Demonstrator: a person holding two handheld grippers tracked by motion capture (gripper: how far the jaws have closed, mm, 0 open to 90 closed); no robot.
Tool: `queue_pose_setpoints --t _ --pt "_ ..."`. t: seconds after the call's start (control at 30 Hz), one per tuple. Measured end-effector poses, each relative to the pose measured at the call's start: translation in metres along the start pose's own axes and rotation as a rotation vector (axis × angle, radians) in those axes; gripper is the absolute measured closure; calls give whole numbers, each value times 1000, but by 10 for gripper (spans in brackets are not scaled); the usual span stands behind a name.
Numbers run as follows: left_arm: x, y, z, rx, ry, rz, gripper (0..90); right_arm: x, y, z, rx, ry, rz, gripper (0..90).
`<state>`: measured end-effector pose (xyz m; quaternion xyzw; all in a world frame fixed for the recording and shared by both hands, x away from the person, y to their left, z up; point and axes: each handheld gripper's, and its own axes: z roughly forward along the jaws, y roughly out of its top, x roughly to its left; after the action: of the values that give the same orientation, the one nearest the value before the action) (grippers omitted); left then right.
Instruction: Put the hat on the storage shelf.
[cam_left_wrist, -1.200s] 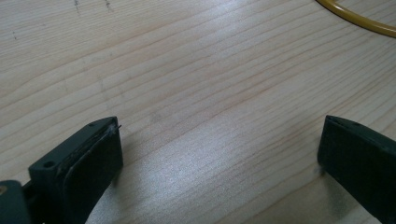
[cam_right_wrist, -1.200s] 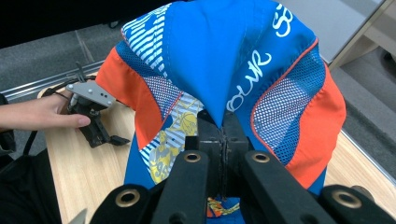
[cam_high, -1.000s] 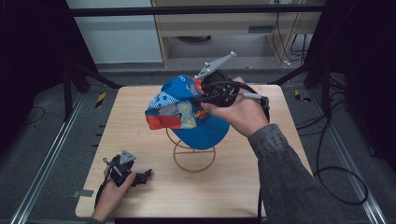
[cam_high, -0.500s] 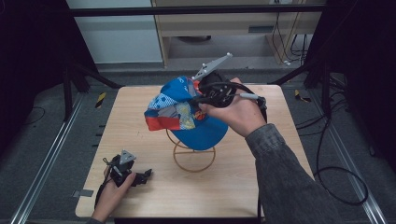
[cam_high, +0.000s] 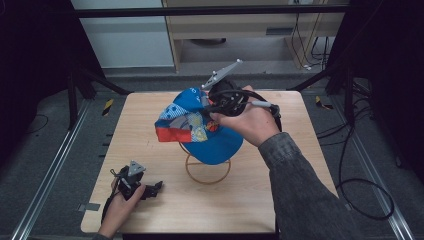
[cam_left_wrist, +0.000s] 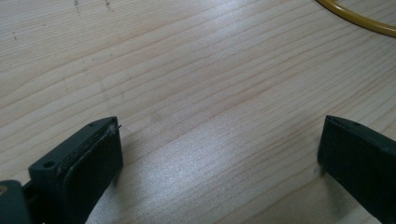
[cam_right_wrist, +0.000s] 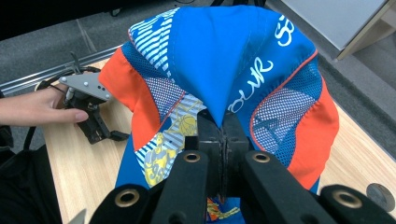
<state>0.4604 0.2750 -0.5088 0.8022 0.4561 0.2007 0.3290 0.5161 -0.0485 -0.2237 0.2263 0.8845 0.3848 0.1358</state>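
Note:
A blue cap (cam_high: 200, 127) with orange, striped and mesh panels hangs above a yellow wire stand (cam_high: 207, 170) at the table's middle. My right gripper (cam_high: 210, 107) is shut on a fold of the cap's fabric; in the right gripper view the jaws (cam_right_wrist: 223, 130) meet on the blue cloth of the cap (cam_right_wrist: 224, 60). My left gripper (cam_high: 156, 186) lies on the wooden table (cam_high: 260, 200) near the front left corner, held by a hand. Its jaws stand wide apart (cam_left_wrist: 219, 158) with only bare wood between them.
The stand's yellow base ring (cam_left_wrist: 355, 16) lies a short way ahead of the left gripper. The right gripper view shows the person's hand (cam_right_wrist: 32, 109) on the left gripper (cam_right_wrist: 93, 107). Dark frame posts and cables surround the table.
The right gripper with the cap has drifted slightly left and down. The left gripper has stayed put.

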Motion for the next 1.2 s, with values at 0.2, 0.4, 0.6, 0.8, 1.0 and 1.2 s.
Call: queue_pose_setpoints --t 0.2,0.4,0.6,0.8,1.0,1.2 --pt "0 0 0 2 0 2 0 1 1 4 8 2 1 898" --pt "0 0 0 1 0 2 0 2 2 7 17 6 -5 898" --pt "0 0 0 2 0 2 0 3 3 11 25 10 -10 897" --pt "0 0 0 2 -1 1 0 2 1 14 32 11 -1 897" --pt "0 0 0 2 0 1 0 2 0 16 41 14 -2 896" --pt "0 0 0 3 -2 1 0 2 -1 20 48 19 -5 895"
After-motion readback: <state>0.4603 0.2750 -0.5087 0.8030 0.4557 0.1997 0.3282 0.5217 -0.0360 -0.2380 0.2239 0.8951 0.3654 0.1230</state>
